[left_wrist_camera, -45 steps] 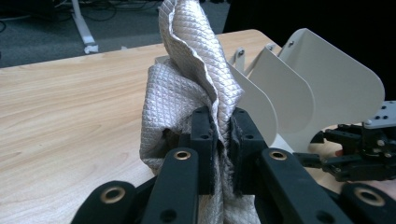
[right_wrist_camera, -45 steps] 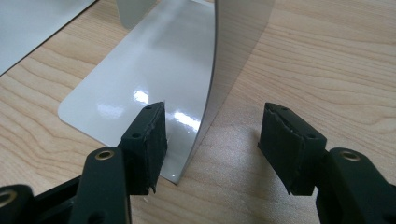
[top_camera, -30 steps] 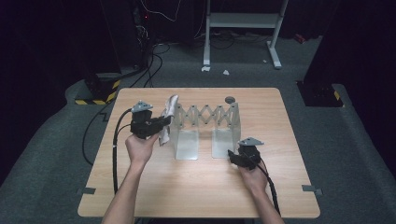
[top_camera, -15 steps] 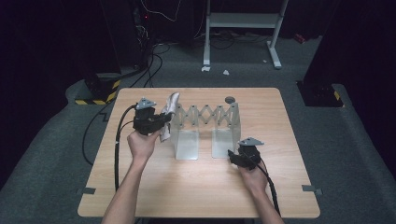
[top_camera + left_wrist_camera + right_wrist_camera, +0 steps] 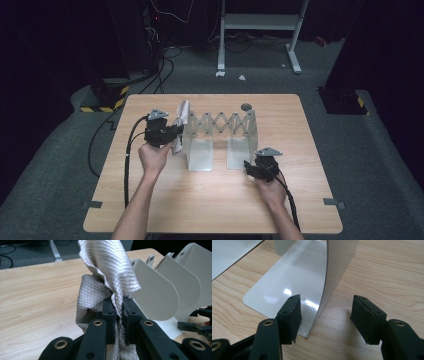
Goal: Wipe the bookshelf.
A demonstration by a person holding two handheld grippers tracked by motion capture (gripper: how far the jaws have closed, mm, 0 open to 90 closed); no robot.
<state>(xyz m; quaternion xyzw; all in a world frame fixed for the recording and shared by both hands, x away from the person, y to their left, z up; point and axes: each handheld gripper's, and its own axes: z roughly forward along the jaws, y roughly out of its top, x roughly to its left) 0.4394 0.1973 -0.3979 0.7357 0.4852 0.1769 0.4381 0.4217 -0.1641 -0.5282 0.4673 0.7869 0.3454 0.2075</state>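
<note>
I have the left gripper (image 5: 117, 315) clamped on a pale grey woven cloth (image 5: 110, 270), held bunched at the left end of the white metal accordion rack (image 5: 220, 140), presumably to feed it into a slot. The right gripper (image 5: 325, 317) stands open, straddling the rack's near right plate to steady it. Against the frame 1 second earlier, the cloth sits slightly nearer the rack

A small dark disc (image 5: 246, 106) lies on the wooden table (image 5: 210, 200).
</note>
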